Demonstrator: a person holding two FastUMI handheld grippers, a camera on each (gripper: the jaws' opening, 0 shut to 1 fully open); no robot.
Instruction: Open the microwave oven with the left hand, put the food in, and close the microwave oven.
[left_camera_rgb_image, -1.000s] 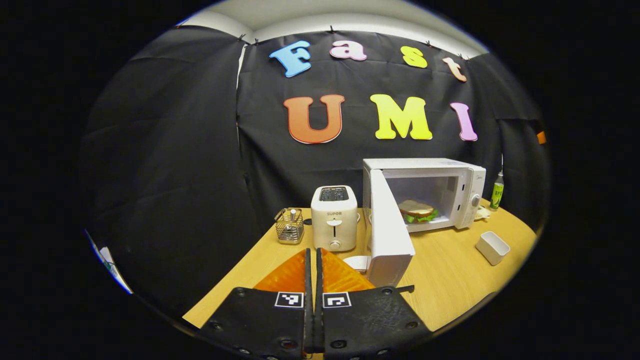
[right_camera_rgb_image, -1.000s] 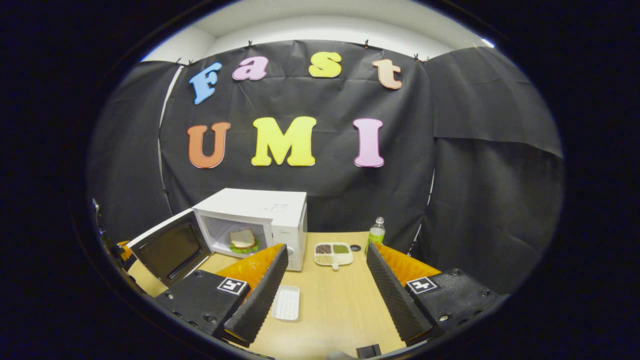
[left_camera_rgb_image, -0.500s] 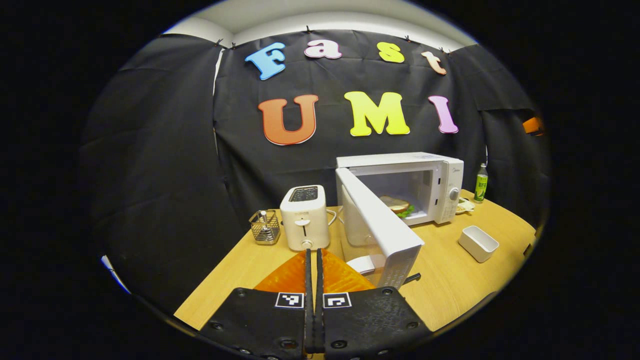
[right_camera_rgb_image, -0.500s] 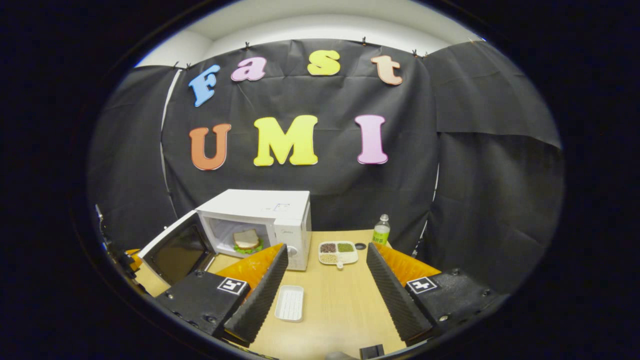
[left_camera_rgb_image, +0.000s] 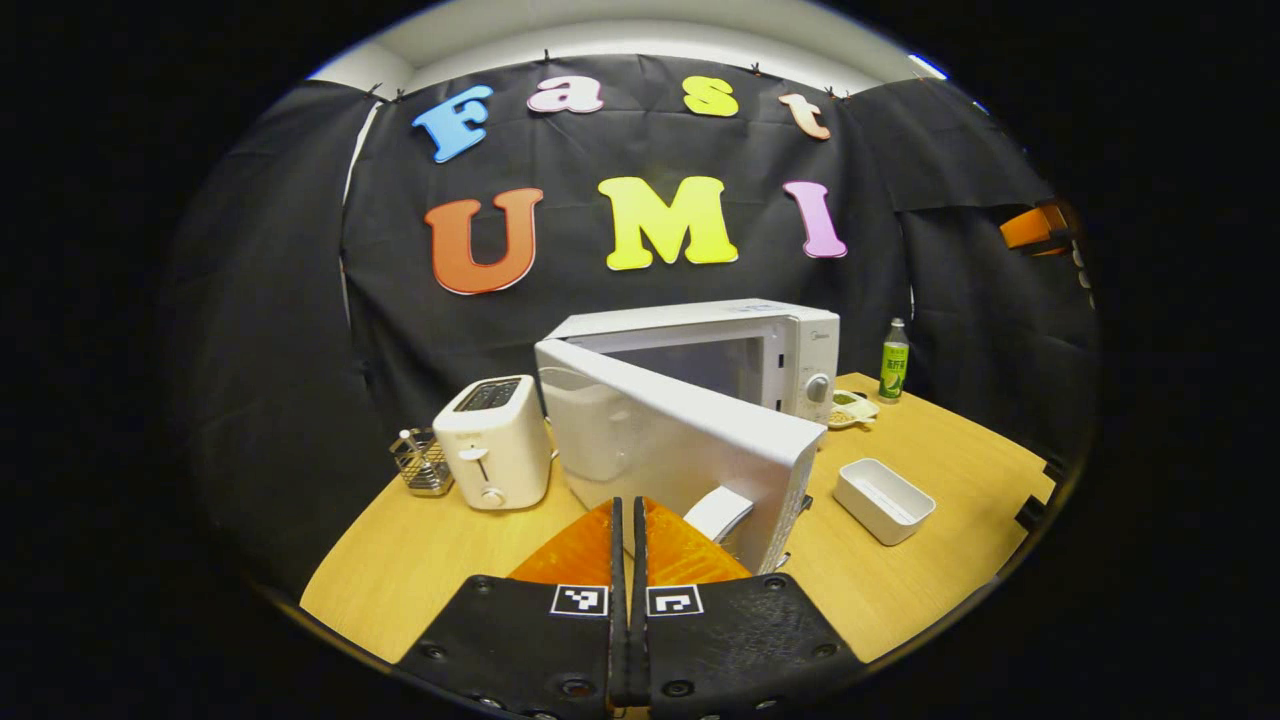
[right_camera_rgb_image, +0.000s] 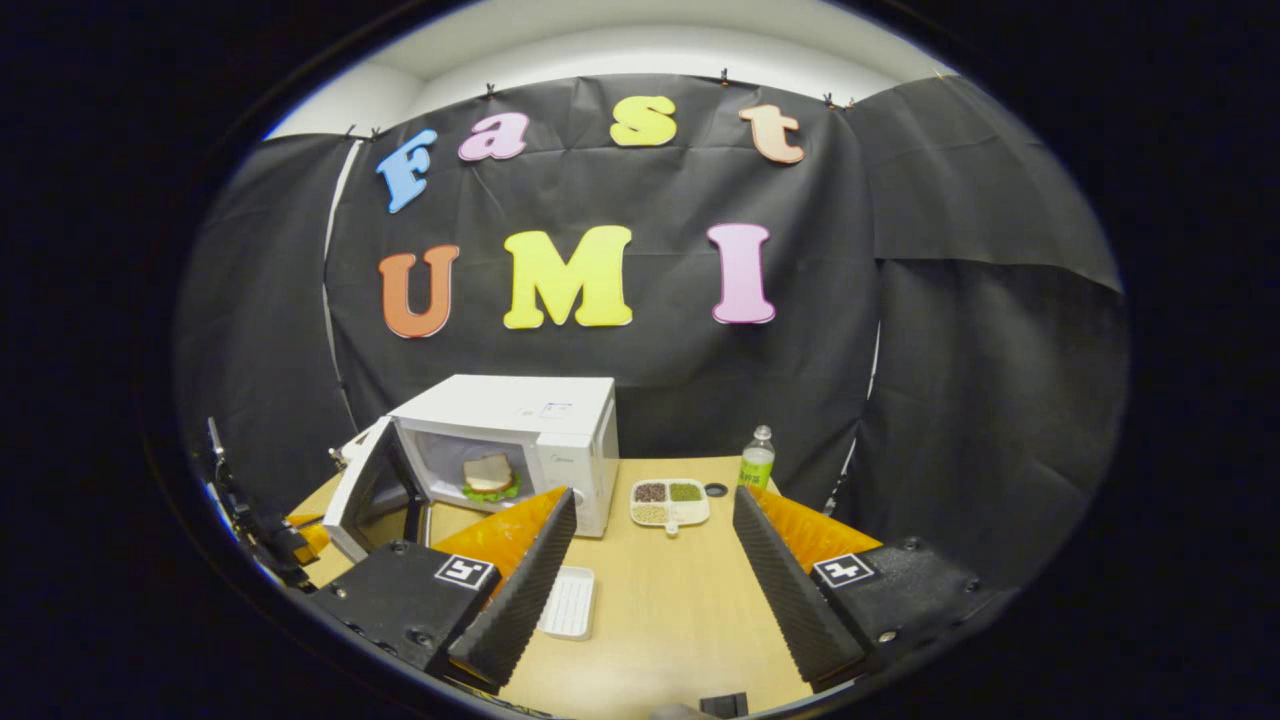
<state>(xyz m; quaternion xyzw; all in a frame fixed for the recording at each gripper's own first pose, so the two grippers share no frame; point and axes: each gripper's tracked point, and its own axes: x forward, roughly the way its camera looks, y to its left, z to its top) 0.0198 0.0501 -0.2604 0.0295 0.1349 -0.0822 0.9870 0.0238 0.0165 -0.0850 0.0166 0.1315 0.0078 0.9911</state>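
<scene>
Closing step in hand, judging by the layout: sandwich (right_camera_rgb_image: 488, 475) already inside the microwave oven (right_camera_rgb_image: 520, 440), lying on the cavity floor, bread on top with green lettuce showing beneath. Door (left_camera_rgb_image: 680, 445) about half swung, neither wide open nor latched; in the left gripper view its white outer face fills the middle ground, free edge and handle (left_camera_rgb_image: 722, 510) just beyond the fingertips. Left gripper (left_camera_rgb_image: 627, 520) with fingers pressed together, nothing held between them, tips near or against the lower part of the door; contact itself too close to call. Seen from the right gripper view, door (right_camera_rgb_image: 372, 488) angled out from the left side of the oven, dark window facing the cavity.

Right gripper (right_camera_rgb_image: 650, 545) with fingers spread wide and empty, hovering above the table (right_camera_rgb_image: 660, 610), well apart from the oven. Between and beyond its fingers: a white tray (right_camera_rgb_image: 568, 603) flat on the table, a divided dish of grains (right_camera_rgb_image: 670, 502), a green bottle (right_camera_rgb_image: 757, 462) further back.

Elsewhere in the left gripper view: toaster (left_camera_rgb_image: 493, 440) left of the oven, wire basket (left_camera_rgb_image: 420, 464) beside it, white rectangular box (left_camera_rgb_image: 884, 499) on the right.

Next move, as a judgement: push on along the door's arc, pressing near the handle side, until flush with the oven front and latched. Some firmness probably needed at the end for the catch, without shoving the oven back. No role left for the right gripper beyond keeping clear.
</scene>
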